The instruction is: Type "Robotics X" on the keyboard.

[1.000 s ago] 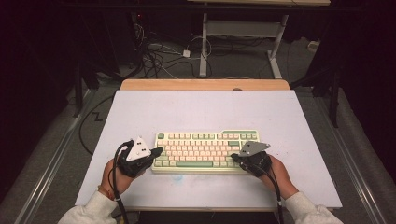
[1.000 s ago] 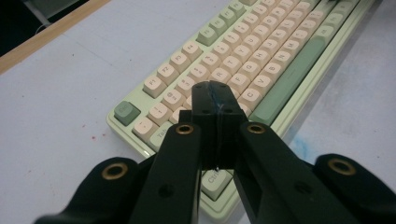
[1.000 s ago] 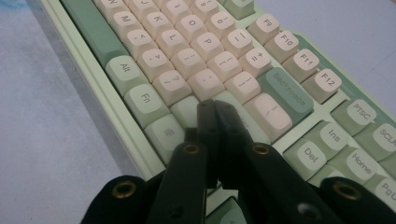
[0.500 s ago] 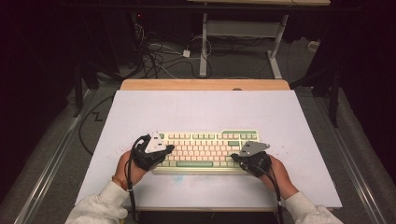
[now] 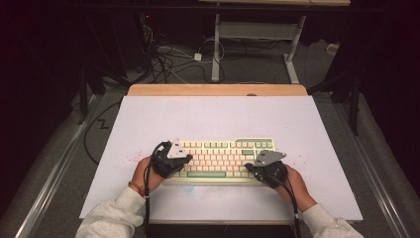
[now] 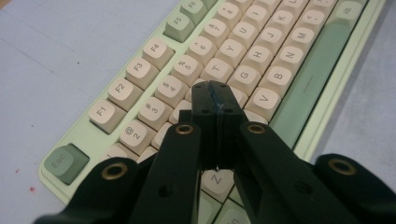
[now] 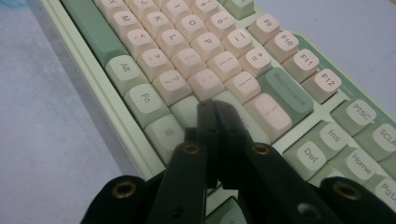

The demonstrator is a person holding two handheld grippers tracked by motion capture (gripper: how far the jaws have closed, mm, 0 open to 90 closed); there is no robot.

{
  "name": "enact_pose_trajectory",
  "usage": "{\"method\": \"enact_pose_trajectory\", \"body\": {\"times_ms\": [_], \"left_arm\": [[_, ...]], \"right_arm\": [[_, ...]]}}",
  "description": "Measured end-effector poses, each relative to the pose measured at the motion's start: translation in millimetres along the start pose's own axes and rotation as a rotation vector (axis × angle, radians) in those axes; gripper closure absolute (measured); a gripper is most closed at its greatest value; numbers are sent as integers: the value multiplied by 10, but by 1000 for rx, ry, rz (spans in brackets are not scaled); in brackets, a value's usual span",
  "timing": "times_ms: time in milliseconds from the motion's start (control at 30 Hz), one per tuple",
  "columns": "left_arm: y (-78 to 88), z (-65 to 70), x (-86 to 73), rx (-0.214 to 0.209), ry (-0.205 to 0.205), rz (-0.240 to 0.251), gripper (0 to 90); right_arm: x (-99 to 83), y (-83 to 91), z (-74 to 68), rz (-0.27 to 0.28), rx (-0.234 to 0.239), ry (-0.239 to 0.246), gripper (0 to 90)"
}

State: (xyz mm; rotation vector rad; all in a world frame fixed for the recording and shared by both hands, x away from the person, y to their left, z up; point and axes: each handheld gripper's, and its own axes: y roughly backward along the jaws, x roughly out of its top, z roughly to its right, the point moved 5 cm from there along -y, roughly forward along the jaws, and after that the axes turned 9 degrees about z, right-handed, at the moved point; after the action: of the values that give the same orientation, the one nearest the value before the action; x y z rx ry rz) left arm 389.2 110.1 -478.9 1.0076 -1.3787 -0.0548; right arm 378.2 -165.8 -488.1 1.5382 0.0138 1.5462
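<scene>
The keyboard (image 5: 221,159), cream keys in a pale green case, lies just below the middle of the high view, on the near half of a white table (image 5: 218,116), its long side running left to right across the frame.

The left gripper (image 5: 184,159) sits over the keyboard's left end in the high view. In the left gripper view its jaws are pressed together with nothing between them, the tips (image 6: 215,93) at the centre of the frame over the cream letter keys, close to the T and G caps; whether they touch a key cannot be told.

The right gripper (image 5: 252,169) sits at the keyboard's lower right in the high view. In the right gripper view its jaws are likewise closed and empty, the tips (image 7: 214,108) in mid frame above the pale green and cream keys just below the Backspace key (image 7: 287,88).

A wooden edge (image 5: 218,89) borders the table's far side, and cables (image 5: 173,57) trail on the floor in the upper part of the high view.
</scene>
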Motion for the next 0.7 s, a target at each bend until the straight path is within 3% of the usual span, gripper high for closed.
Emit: {"method": "enact_pose_trajectory", "body": {"times_ms": [700], "left_arm": [[10,69,-97,-23,-14,-38,874]], "right_arm": [[-2,0,1,3,-2,9,900]]}}
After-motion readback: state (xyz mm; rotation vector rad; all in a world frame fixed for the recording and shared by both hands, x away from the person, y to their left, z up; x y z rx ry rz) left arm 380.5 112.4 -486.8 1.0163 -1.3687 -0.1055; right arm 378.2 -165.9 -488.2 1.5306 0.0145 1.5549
